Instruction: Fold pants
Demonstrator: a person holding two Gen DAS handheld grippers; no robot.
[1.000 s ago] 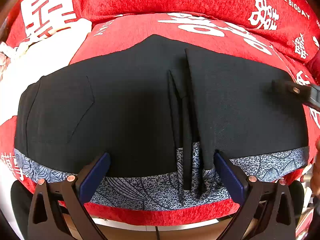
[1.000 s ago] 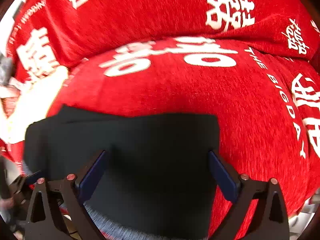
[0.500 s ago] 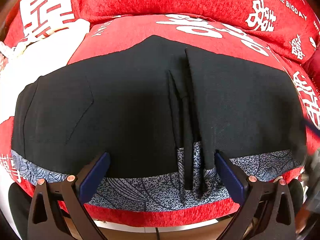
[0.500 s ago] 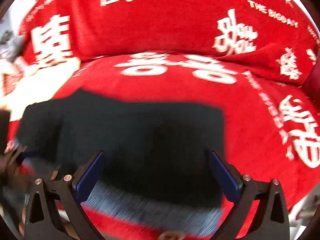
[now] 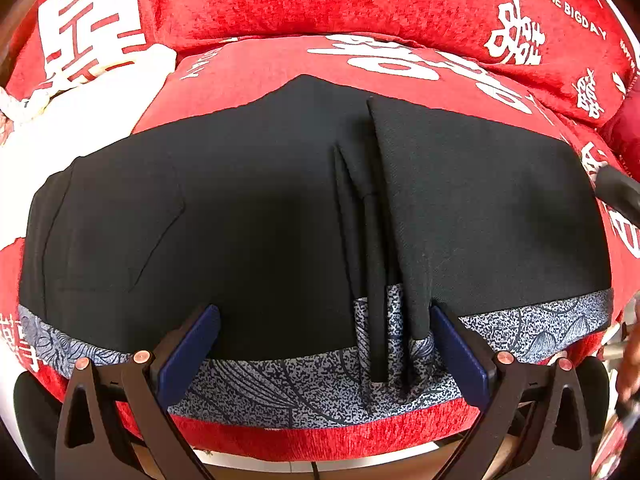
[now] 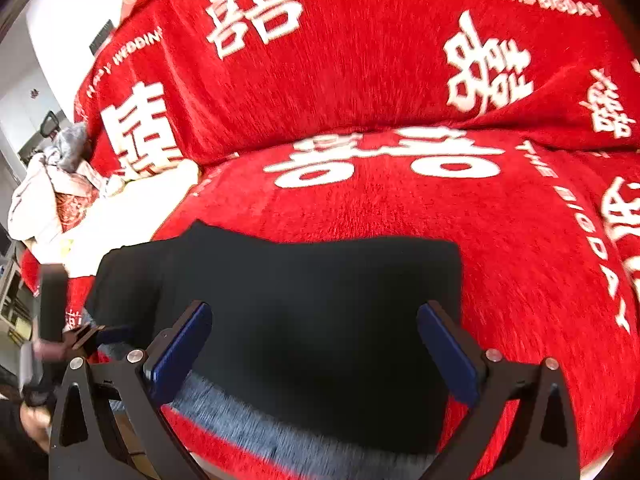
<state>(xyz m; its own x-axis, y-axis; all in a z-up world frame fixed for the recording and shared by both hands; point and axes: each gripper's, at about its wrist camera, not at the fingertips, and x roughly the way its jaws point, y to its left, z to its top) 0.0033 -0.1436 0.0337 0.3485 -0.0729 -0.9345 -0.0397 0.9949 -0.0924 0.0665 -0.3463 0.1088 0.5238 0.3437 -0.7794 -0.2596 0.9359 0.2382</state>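
Note:
The black pants (image 5: 260,216) lie folded flat on a red cushion (image 5: 280,68), with a grey patterned waistband (image 5: 304,384) along the near edge. Black drawstrings (image 5: 376,280) run down the middle. My left gripper (image 5: 324,348) is open and empty, hovering over the waistband. My right gripper (image 6: 316,344) is open and empty above the right part of the pants (image 6: 304,304). Its blurred edge shows at the right of the left wrist view (image 5: 618,192).
The red sofa back (image 6: 360,52) with white characters rises behind the seat cushion (image 6: 520,240). A white cloth (image 5: 88,120) lies to the left of the pants. A pile of clothes (image 6: 52,188) sits further left. The seat's front edge is right under my grippers.
My right gripper has pulled back and up from the pants; the view has tilted to show more of the sofa back. My left gripper has stayed still and the pants have not moved.

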